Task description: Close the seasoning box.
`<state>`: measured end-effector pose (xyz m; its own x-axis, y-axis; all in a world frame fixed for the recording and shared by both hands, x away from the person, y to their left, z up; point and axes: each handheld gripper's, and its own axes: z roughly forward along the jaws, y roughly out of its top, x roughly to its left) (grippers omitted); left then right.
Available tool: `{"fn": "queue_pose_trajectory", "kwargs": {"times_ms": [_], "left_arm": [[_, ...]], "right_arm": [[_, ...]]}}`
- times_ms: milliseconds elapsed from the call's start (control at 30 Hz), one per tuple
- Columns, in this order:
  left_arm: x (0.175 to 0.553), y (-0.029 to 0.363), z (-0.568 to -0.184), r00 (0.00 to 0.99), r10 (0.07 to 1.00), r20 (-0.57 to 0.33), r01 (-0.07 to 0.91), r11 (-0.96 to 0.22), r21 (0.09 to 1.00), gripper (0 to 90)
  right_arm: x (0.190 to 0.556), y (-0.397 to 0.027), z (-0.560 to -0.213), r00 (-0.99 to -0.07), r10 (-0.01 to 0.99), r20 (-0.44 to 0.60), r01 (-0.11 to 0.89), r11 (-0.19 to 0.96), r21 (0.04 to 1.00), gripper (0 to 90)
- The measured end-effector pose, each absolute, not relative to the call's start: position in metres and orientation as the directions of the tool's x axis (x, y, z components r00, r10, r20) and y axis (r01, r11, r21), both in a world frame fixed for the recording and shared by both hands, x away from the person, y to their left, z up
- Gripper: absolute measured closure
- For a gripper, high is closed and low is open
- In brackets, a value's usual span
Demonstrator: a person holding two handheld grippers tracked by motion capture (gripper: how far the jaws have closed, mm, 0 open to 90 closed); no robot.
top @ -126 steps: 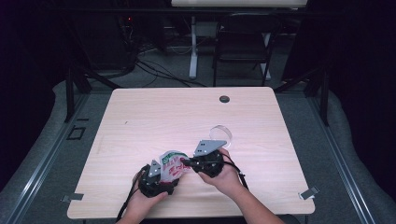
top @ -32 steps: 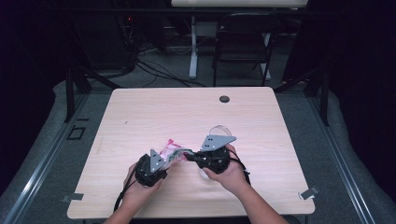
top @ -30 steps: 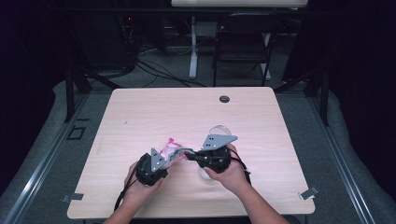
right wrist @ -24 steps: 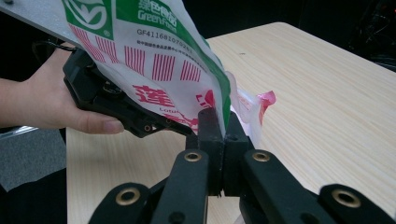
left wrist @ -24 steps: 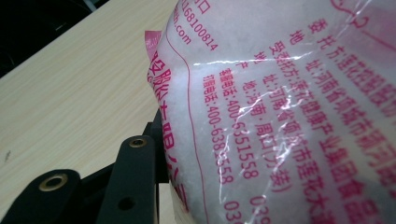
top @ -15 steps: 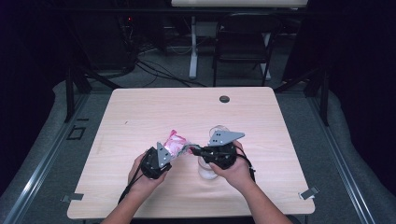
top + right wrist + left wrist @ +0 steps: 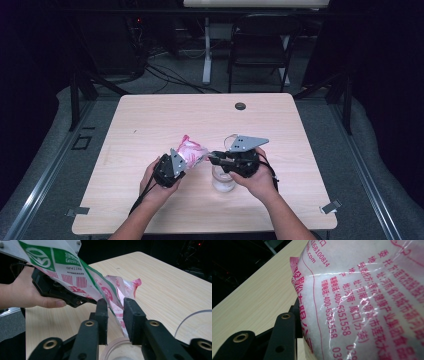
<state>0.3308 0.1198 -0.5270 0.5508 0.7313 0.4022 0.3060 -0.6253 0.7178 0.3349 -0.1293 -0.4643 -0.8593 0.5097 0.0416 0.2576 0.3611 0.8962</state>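
So the bag (image 7: pixel 190 151) is up off the counter (image 7: pixel 150 120), held near the counter's front middle, right between the two hands. Its long axis runs from about 8 o'clock to 2 o'clock in the high view, with the pink crimped end pointing up toward 12–1 o'clock and the low corner dipping toward 4 o'clock, over the cup (image 7: pixel 223 180).

Left tongs (image 7: pixel 186 161) are clamped on the bag's lower left part. In the left gripper view the bag (image 7: pixel 367 302) sits right against the jaws, white grains and pink print packed up close to the lens.

Right tongs (image 7: pixel 115 315) have just been opening. The jaws stand apart now with the bag's torn edge (image 7: pixel 117 307) hanging loose between them, and the pads aren't pressing on it. Below them in that view is the clear cup's rim (image 7: pixel 117 345), pretty much straight under the jaws. The left hand (image 7: pixel 27 293) shows at 9 o'clock there.

In the high view the right tongs (image 7: pixel 214 159) point toward 9 o'clock at the bag, and the cup stands on the counter just below them.
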Motion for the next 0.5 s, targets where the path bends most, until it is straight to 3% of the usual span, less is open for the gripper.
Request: {"fn": "queue_pose_trajectory", "kwargs": {"times_ms": [500], "left_arm": [[0.3369,0.1193,-0.5167,0.529,0.709,0.467,0.285,-0.667,0.689,60.1]], "right_arm": [[0.3307,-0.1324,-0.4570,-0.862,0.507,-0.024,0.206,0.392,0.897,61.4]]}}
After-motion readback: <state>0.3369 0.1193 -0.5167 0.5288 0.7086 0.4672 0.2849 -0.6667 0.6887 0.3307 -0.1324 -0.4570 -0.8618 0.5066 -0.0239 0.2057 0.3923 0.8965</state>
